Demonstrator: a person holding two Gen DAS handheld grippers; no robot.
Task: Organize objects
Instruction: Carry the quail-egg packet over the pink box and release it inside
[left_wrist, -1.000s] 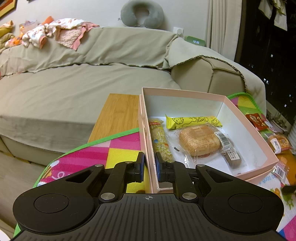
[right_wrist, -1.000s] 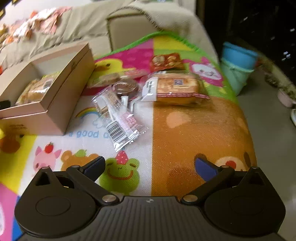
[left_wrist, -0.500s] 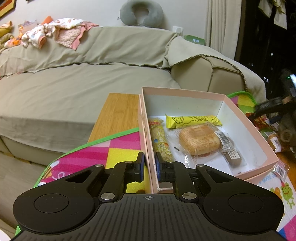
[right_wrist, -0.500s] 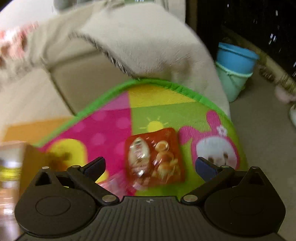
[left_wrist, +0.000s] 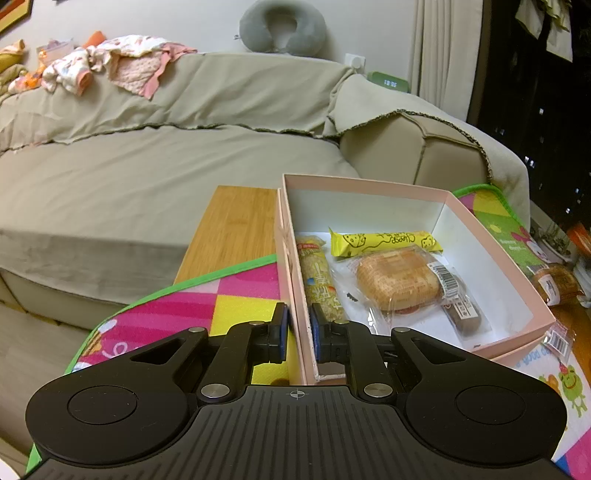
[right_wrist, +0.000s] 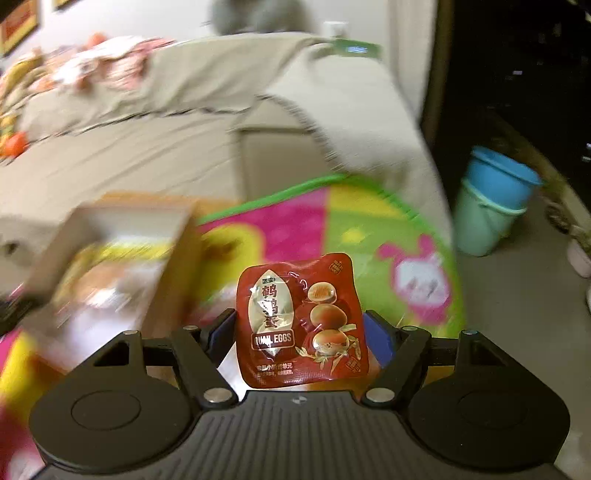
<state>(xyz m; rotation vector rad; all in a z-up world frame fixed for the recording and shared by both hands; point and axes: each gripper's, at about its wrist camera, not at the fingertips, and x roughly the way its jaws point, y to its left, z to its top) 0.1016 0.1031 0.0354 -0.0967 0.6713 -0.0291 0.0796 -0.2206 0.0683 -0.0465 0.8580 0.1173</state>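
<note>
Left wrist view: the left gripper (left_wrist: 297, 334) has its jaws drawn close together, pinching the near left wall of the pink box (left_wrist: 498, 254), one blue pad outside the wall and one inside. The box sits open on a bright patchwork mat (left_wrist: 192, 310), with a wooden board (left_wrist: 236, 225) just beyond its far left corner and a beige sofa (left_wrist: 147, 177) behind. Inside lie a long wafer pack (left_wrist: 320, 280) against the left wall, a yellow cheese bar (left_wrist: 384, 242) across the far part, a wrapped round bun (left_wrist: 397, 278) in the middle, and a small dark bar (left_wrist: 463, 314) to its right.

Right wrist view: the right gripper (right_wrist: 300, 332) has its jaws partly closed on a red quail egg packet (right_wrist: 301, 321), each blue pad pressing a side edge. The packet stands upright and sharp, printed "QUAIL EGGS" with three brown eggs pictured. The background is blurred; the box shows to the left, and stacked blue buckets (right_wrist: 491, 199) stand far right on the floor.
</note>
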